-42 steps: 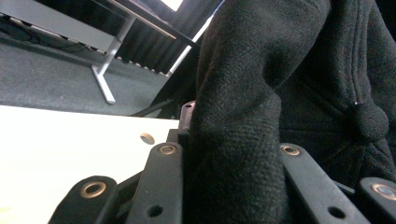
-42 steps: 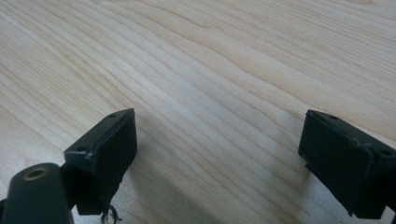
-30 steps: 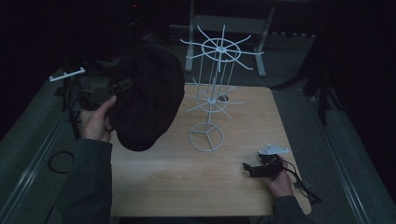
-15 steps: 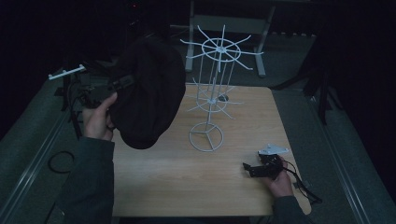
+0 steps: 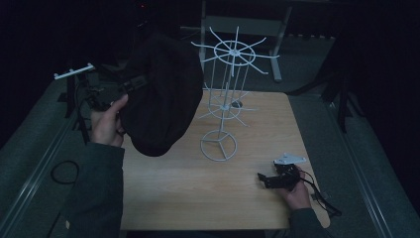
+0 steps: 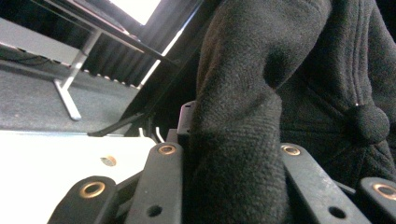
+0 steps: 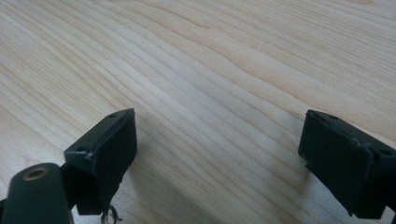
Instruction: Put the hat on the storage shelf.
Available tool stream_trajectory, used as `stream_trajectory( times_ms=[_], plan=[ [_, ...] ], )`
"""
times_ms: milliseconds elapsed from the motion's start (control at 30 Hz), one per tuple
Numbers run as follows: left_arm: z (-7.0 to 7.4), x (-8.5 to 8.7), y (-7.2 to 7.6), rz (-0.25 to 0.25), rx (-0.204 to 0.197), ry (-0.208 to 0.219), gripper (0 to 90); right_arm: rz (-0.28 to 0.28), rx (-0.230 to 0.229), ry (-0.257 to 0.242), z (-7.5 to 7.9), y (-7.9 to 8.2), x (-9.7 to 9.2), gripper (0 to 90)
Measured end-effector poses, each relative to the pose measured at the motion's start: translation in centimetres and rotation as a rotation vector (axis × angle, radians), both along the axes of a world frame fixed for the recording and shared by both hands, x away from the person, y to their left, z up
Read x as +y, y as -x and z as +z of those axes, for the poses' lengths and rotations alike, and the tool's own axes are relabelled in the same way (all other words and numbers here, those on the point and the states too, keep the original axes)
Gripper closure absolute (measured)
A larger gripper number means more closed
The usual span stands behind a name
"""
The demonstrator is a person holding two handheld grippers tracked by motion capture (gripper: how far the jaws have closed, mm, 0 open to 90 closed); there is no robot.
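Observation:
A dark knitted cap (image 5: 161,94) hangs in the air over the table's left side, next to a white wire display rack (image 5: 225,94). My left gripper (image 5: 133,85) is shut on the cap's edge, held up by the person's left hand. In the left gripper view the black fabric of the cap (image 6: 261,107) is pinched between the jaws, with a small button on its crown at the right. My right gripper (image 5: 265,179) rests low at the table's front right, jaws open. In the right gripper view my right gripper (image 7: 219,149) has only bare wood between its pads.
The wooden table (image 5: 163,193) carries the rack's round base (image 5: 218,145) near its middle. A white bar (image 5: 74,72) sticks out at the far left. A metal stand (image 5: 275,64) is behind the table. Grey floor lies on both sides.
The cap and my left gripper have drifted slightly up and toward the rack. The right gripper has stayed where it was.

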State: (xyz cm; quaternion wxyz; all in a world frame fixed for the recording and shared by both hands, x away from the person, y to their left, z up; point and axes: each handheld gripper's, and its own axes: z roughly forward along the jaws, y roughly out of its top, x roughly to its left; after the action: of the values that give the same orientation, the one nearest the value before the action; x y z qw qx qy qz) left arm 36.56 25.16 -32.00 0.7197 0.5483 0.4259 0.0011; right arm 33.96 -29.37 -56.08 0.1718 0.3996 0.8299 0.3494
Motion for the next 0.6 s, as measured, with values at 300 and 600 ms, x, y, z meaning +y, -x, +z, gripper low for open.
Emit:
stream_trajectory(
  times_ms=[300, 600],
  plan=[
    [1.2, -1.2, -0.3, -0.028, -0.023, 0.012, 74.4, 0.000, 0.000, 0.000, 0.0, 0.0, 0.0, 11.3],
    [1.4, -3.9, -1.3, -0.054, -0.016, -0.035, 74.0, 0.000, 0.000, -0.001, 0.0, 0.0, 0.0, 11.4]
  ],
)
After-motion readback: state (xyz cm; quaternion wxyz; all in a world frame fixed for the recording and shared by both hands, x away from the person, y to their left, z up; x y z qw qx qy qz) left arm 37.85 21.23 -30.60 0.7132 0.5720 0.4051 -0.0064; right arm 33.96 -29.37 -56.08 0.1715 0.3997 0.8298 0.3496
